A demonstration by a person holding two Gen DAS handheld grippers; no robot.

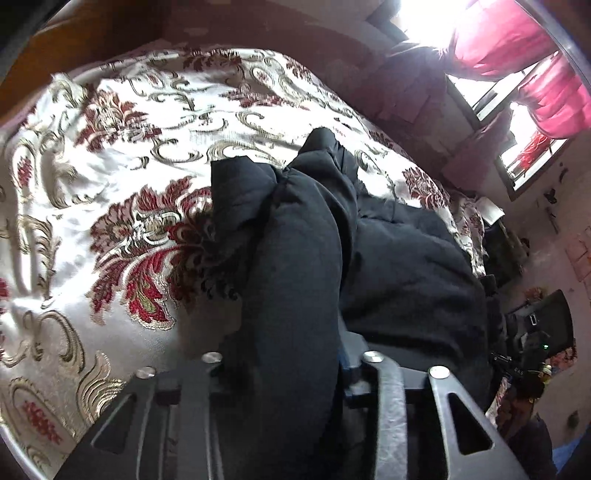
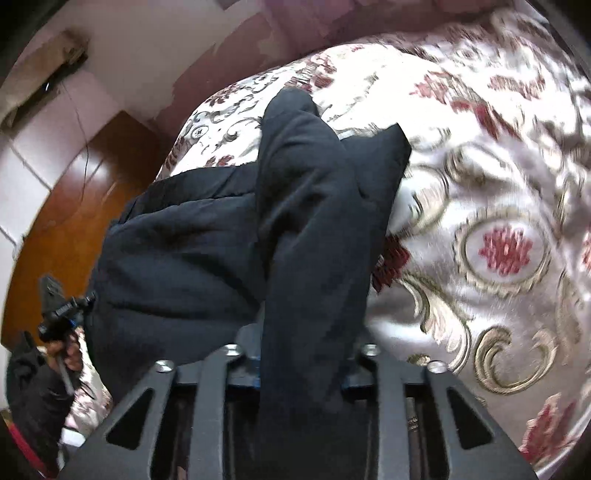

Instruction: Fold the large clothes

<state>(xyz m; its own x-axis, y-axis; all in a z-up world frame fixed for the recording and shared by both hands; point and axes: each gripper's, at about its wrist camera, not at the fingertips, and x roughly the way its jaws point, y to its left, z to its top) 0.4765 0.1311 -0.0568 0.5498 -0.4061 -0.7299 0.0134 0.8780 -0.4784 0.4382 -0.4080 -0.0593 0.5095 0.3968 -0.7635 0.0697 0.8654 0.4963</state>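
A large black padded garment (image 1: 388, 258) lies on a bed covered by a cream bedspread (image 1: 122, 155) woven with red flowers and gold scrolls. Both tools are clamped on it.

In the left wrist view, the left tool (image 1: 291, 354) grips a thick fold of the black cloth, which rises as a bunched ridge straight out from between the jaws. The fabric fills the gap and hides the fingertips. The rest of the garment spreads to the right of that ridge, draped over the bed's edge. Beyond the bed, pink curtains (image 1: 517, 48) hang at a bright window (image 1: 424, 18). At the far right the other handheld device shows, dark and small.

In the right wrist view, the right tool (image 2: 306, 354) is closed on another fold of the same garment (image 2: 184, 251); a long band of black cloth runs up from between the jaws to a peaked end over the bedspread (image 2: 498, 184). The bulk of the garment sits to the left of that band. At the lower left, a hand (image 2: 68, 354) in a dark sleeve holds the left tool's handle. Behind stands a brown wooden door (image 2: 74, 206) in a pale wall.
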